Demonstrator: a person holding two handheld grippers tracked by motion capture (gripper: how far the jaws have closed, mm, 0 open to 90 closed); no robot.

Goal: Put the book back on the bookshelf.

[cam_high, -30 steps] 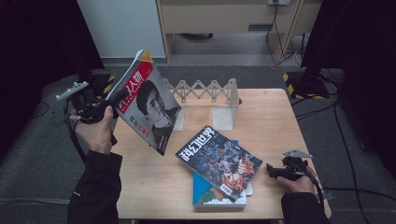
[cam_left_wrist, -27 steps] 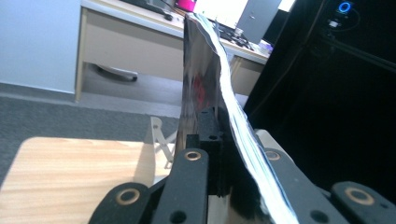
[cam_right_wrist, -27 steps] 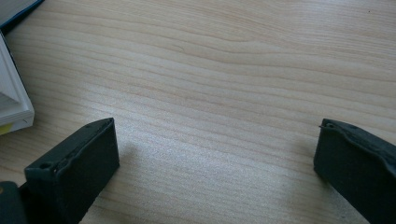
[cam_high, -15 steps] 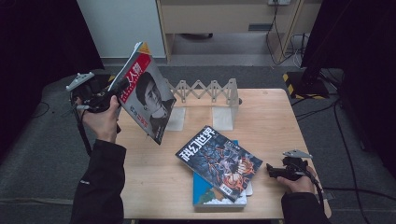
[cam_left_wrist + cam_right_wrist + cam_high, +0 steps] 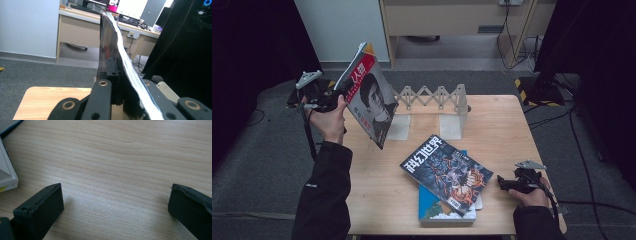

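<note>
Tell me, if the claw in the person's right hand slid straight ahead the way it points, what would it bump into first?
Most likely the stack of magazines. The right claw rests open on the table, pointing toward the stack's near edge, with bare wood between them. Depth is hard to judge.

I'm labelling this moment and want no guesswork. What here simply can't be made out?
- Lowest book in the stack: in the high view its cover is mostly hidden by the dark magazine lying on it.
- Lifted magazine: the left claw view sees it edge-on, so its cover cannot be read there.
- Right claw: in the high view it is small and dark; its open jaws are clear only up close.
</note>
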